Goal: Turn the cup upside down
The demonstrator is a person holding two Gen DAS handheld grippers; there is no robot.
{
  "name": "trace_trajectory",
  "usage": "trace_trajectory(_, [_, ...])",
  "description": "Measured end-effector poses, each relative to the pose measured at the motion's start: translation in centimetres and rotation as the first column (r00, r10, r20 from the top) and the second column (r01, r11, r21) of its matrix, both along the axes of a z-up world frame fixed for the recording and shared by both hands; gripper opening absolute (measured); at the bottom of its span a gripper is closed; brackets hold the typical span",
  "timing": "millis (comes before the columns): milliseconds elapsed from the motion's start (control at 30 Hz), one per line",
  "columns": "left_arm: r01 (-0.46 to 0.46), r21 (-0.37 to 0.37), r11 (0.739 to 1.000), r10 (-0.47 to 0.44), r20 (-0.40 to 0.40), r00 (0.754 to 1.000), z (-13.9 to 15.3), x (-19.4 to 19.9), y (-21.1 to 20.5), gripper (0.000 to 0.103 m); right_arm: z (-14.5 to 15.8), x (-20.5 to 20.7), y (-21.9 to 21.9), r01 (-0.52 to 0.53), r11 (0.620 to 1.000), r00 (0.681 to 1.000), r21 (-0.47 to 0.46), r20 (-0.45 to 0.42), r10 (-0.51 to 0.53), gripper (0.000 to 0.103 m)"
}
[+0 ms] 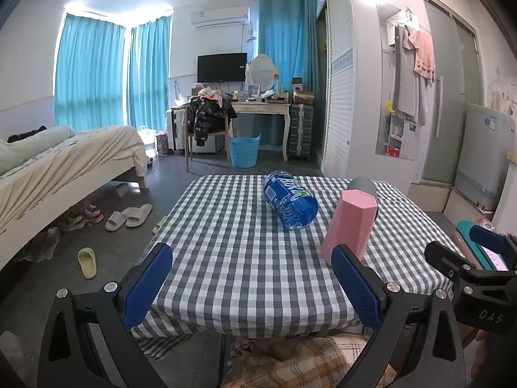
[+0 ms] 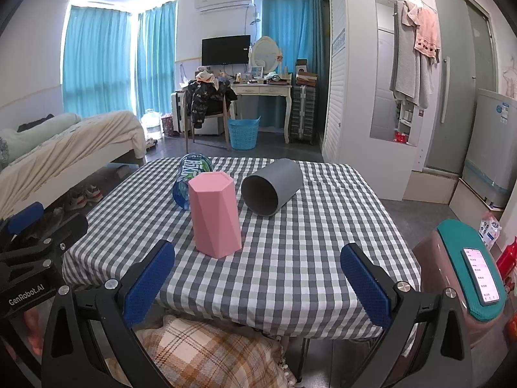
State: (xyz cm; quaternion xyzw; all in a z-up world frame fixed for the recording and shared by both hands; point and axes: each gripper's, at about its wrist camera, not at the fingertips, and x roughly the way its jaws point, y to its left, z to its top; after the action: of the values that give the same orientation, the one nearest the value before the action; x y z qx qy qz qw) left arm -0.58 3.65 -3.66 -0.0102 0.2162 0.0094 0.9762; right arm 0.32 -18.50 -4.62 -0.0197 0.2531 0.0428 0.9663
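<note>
A pink faceted cup (image 2: 215, 215) stands on the checked tablecloth (image 2: 290, 258), closed end up; it also shows in the left wrist view (image 1: 350, 223). A grey round cup (image 2: 271, 187) lies on its side behind it, mouth toward me; only its top (image 1: 363, 185) shows in the left wrist view. My left gripper (image 1: 255, 286) is open and empty at the table's near edge, left of the pink cup. My right gripper (image 2: 258, 283) is open and empty at the near edge, in front of the pink cup.
A blue water bottle (image 1: 289, 202) lies on its side mid-table. A stool with a teal cushion and a phone (image 2: 481, 274) stands at the right. A plaid cushion (image 2: 206, 352) sits below the table's near edge. A bed (image 1: 64, 161) stands left.
</note>
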Motion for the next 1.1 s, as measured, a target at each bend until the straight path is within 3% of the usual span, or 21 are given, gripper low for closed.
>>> trace_trajectory(1100, [-0.009,-0.004,1.000,0.009,-0.001,1.000,-0.39,-0.17,0.36,0.102,-0.89,-0.01,0.17,0.007,1.000,1.000,-0.002,-0.021,-0.007,0.103])
